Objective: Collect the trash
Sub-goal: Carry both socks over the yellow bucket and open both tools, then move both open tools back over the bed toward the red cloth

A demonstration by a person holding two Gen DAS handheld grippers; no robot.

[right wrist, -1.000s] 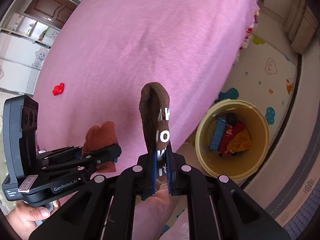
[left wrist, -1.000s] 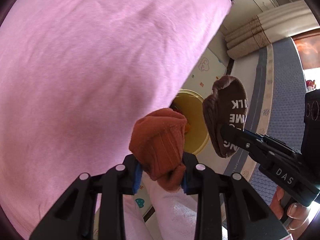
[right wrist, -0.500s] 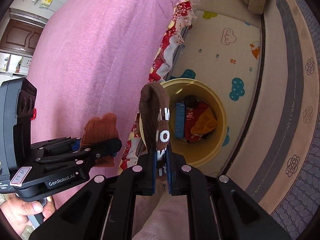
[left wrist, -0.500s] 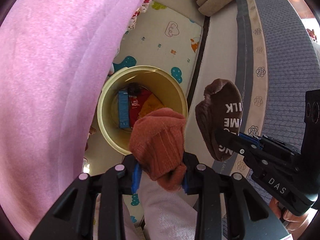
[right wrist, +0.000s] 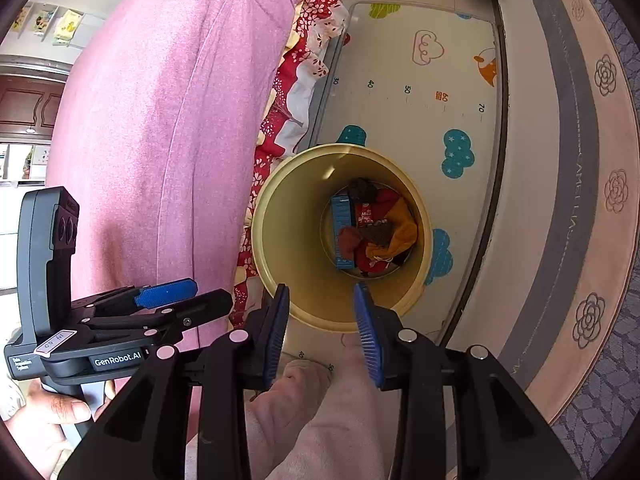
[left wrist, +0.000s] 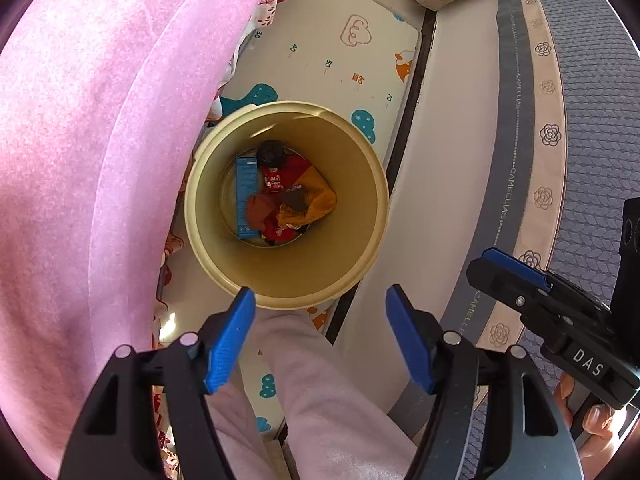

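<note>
Nearest, the left gripper (left wrist: 320, 304) hangs with its blue pads (left wrist: 228, 340) spread wide and nothing between them. The right gripper (right wrist: 320, 304) is likewise released, its pads (right wrist: 366, 332) apart and bare. The two sit side by side; each shows at the edge of the other's view. Under both lies a pale pink trouser leg (left wrist: 320, 392).

Just beyond the fingertips stands the yellow bin (left wrist: 360, 216), upright on a play mat (left wrist: 340, 56) printed with clouds and numbers. Both claws hover above its near rim. At its bottom lie the rust sock (left wrist: 258, 210) and the dark brown sock (left wrist: 294, 200), touching, on top of a blue box (left wrist: 245, 192), a red wrapper (left wrist: 280, 176) and an orange-yellow piece (left wrist: 320, 196).

To the left, a pink bedspread (left wrist: 80, 160) hangs just beside the bin, a red floral sheet (right wrist: 296, 80) showing under its edge. To the right of the mat runs a grey-and-beige rug (left wrist: 540, 160) with rose motifs.
</note>
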